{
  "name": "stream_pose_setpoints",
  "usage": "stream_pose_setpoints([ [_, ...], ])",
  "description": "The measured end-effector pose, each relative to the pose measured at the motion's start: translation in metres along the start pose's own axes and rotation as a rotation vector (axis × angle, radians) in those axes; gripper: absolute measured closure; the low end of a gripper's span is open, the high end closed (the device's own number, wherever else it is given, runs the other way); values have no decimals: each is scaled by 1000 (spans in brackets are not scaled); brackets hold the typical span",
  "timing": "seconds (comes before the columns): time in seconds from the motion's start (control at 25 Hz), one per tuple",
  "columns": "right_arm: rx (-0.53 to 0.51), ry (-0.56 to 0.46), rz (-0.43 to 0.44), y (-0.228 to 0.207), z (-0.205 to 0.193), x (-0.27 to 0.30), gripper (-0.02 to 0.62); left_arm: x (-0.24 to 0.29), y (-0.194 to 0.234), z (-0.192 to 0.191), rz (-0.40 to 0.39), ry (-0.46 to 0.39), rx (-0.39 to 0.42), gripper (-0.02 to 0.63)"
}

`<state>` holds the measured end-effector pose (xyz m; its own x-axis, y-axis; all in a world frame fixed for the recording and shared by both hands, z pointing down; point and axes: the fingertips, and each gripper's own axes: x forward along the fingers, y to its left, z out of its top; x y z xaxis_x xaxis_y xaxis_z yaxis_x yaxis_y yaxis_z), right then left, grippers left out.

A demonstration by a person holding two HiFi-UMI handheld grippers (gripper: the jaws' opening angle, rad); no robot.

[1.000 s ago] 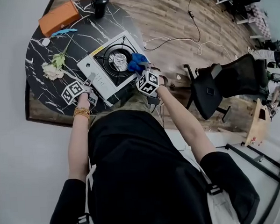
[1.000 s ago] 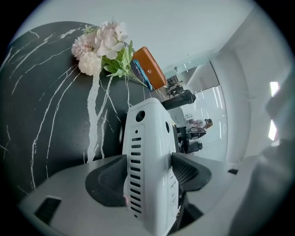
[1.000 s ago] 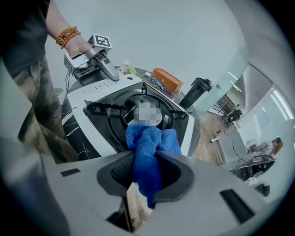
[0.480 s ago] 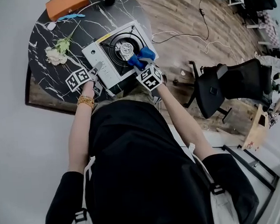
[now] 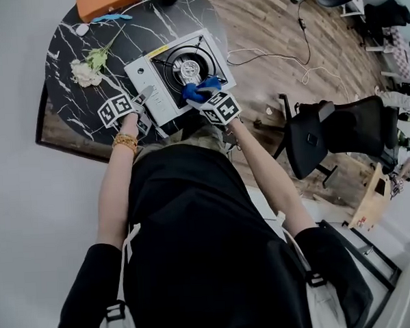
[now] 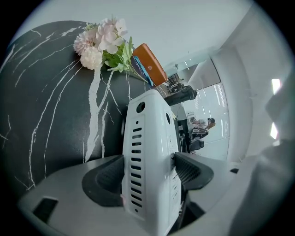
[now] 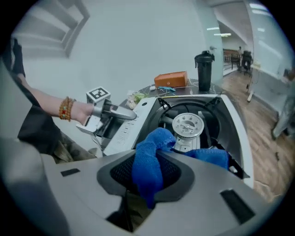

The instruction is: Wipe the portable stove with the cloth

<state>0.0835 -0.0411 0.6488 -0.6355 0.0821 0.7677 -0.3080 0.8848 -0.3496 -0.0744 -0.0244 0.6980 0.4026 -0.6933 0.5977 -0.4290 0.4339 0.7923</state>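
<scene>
Meanwhile the right gripper is clenching the blue cloth, which is lying against the burner of the portable stove on the black table. The left gripper, its jaws just opening, is loosely straddling the stove's white side.

orange box: cut off at top edge | cloth: near part hidden behind right gripper

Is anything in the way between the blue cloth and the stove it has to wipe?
Nothing visible is. The right gripper pinches the blue cloth, which hangs into the portable stove right beside its round burner, with no object between them.
</scene>
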Motion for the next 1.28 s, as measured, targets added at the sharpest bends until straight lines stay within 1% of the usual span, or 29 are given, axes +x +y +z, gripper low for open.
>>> stream_pose_setpoints([
  [0.04, 42, -30, 57, -1, 5, -8, 505, 0, 0, 0, -2, 4, 2, 262],
  [0.08, 74, -81, 95, -3, 15, -19, 505, 0, 0, 0, -4, 8, 5, 262],
  [0.12, 93, -157, 111, -7, 32, -31, 503, 0, 1, 0, -7, 11, 6, 262],
  [0.2, 102, -328, 123, -10, 82, -52, 503, -1, 3, 1, -16, 9, 6, 259],
  [0.24, 95, -380, 136, -8, 109, -54, 503, 0, 3, 1, -20, 6, 6, 259],
  [0.28, 79, -395, 149, -4, 132, -50, 503, 1, 2, 2, -22, 5, 7, 259],
  [0.32, 55, -375, 156, 0, 151, -39, 503, 1, 1, 2, -24, 5, 6, 259],
  [0.36, 24, -327, 151, 4, 165, -21, 502, 1, 0, 1, -24, 7, 3, 259],
  [0.44, -40, -188, 104, 5, 175, 23, 502, -2, 2, -3, -19, 14, -11, 259],
  [0.48, -71, -107, 72, 3, 171, 43, 502, -3, 4, -5, -13, 20, -11, 259],
  [0.56, -131, 48, 10, -5, 151, 71, 502, -5, 4, -7, 2, 35, 17, 259],
  [0.6, -147, 89, -12, -9, 141, 79, 502, -6, 4, -6, 11, 43, 41, 259],
  [0.68, -124, 94, -19, -10, 130, 81, 503, -8, 4, -4, 23, 58, 86, 259],
  [0.76, -118, 124, 11, -5, 119, 76, 503, -8, 3, -2, 21, 67, 107, 259],
  [0.84, -172, 210, 46, 6, 101, 71, 503, -7, 4, -2, 6, 72, 94, 259],
  [0.92, -257, 309, 73, 21, 77, 65, 505, -8, 6, -4, -15, 70, 66, 259],
  [1.0, -343, 379, 86, 35, 55, 58, 505, -7, 7, -5, -34, 65, 38, 259],
  [1.08, -425, 408, 79, 43, 44, 52, 505, -6, 7, -5, -51, 68, 21, 258],
  [1.16, -503, 438, 61, 48, 41, 52, 505, -5, 6, -5, -58, 75, 21, 258],
  [1.2, -533, 450, 67, 49, 42, 53, 505, -5, 5, -5, -58, 77, 24, 259],
  [1.24, -543, 448, 84, 51, 44, 54, 503, -6, 6, -5, -55, 78, 27, 258],
  [1.28, -519, 420, 105, 50, 49, 53, 503, -7, 6, -6, -49, 78, 31, 258],
])
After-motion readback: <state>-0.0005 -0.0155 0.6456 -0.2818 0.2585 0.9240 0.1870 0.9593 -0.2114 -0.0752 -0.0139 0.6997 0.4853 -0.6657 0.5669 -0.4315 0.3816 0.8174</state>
